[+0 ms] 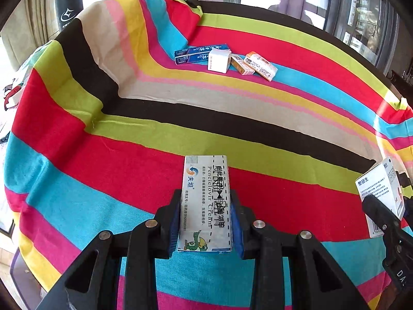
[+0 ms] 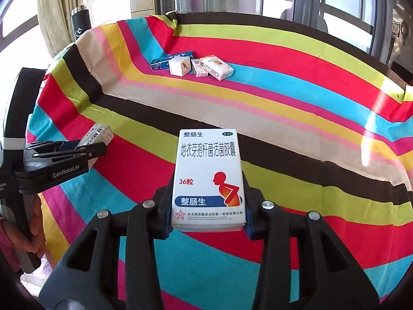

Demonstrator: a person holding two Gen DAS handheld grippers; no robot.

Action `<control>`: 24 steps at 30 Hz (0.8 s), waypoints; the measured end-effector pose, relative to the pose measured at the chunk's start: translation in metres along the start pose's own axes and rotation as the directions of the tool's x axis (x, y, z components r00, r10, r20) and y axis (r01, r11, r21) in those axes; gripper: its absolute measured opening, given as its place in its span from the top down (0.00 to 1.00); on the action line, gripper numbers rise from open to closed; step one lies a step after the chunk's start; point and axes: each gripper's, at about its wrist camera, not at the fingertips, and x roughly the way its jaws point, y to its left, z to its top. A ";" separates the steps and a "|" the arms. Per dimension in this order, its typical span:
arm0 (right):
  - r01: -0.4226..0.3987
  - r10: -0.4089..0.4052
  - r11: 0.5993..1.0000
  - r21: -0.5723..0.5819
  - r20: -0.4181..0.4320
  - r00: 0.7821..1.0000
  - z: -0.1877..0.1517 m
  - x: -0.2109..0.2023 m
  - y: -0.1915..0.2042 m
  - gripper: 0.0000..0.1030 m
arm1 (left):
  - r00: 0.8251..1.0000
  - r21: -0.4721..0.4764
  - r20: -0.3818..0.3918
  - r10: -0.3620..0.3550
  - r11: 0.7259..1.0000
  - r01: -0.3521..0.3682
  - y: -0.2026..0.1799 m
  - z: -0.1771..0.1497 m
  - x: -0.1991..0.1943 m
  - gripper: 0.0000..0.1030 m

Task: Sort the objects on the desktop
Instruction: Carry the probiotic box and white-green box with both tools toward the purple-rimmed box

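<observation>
Two claws, two medicine boxes: at the bottom centre of the left wrist view, the left claw (image 1: 205, 211) grips a pale cream box (image 1: 205, 201) by its long sides, while the right claw (image 2: 207, 199) clamps a white capsule box (image 2: 207, 178) at the bottom centre of its own view. Both boxes hang above the striped cloth (image 1: 258, 134) covering the table. In the upper middle of each frame lies a loose cluster: a blue carton (image 1: 198, 53), a white cube box (image 1: 219, 60), a small orange box (image 1: 241, 64) and an orange-and-white packet (image 1: 260, 66), touching or overlapping one another. The sorting appears partly done, with the held boxes probably bound for that cluster. To place them well, each should be carried level, lowered flat onto bare cloth just beside the group, and released only once resting, one claw at a time so the two do not crowd.
</observation>
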 end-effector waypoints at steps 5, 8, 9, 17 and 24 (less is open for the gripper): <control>-0.050 0.050 0.999 -0.003 0.019 0.999 -0.019 -0.019 0.023 0.58 | 1.000 0.019 0.018 0.008 1.000 -0.008 0.009 -0.018 -0.024 0.67; -0.061 0.061 0.998 -0.015 0.029 0.998 -0.027 -0.029 0.035 0.58 | 1.000 0.031 0.027 0.009 0.999 -0.010 0.013 -0.026 -0.035 0.67; -0.058 0.059 0.998 -0.024 0.031 0.998 -0.029 -0.031 0.039 0.58 | 1.000 0.031 0.024 0.006 0.999 -0.007 0.017 -0.029 -0.039 0.67; -0.078 0.079 0.995 -0.056 0.024 0.997 -0.041 -0.043 0.058 0.58 | 0.999 0.020 0.026 0.026 0.999 -0.026 0.043 -0.048 -0.055 0.67; -0.126 0.127 0.986 -0.112 0.005 0.992 -0.044 -0.044 0.089 0.57 | 0.999 -0.043 0.004 0.042 0.998 -0.042 0.084 -0.071 -0.064 0.67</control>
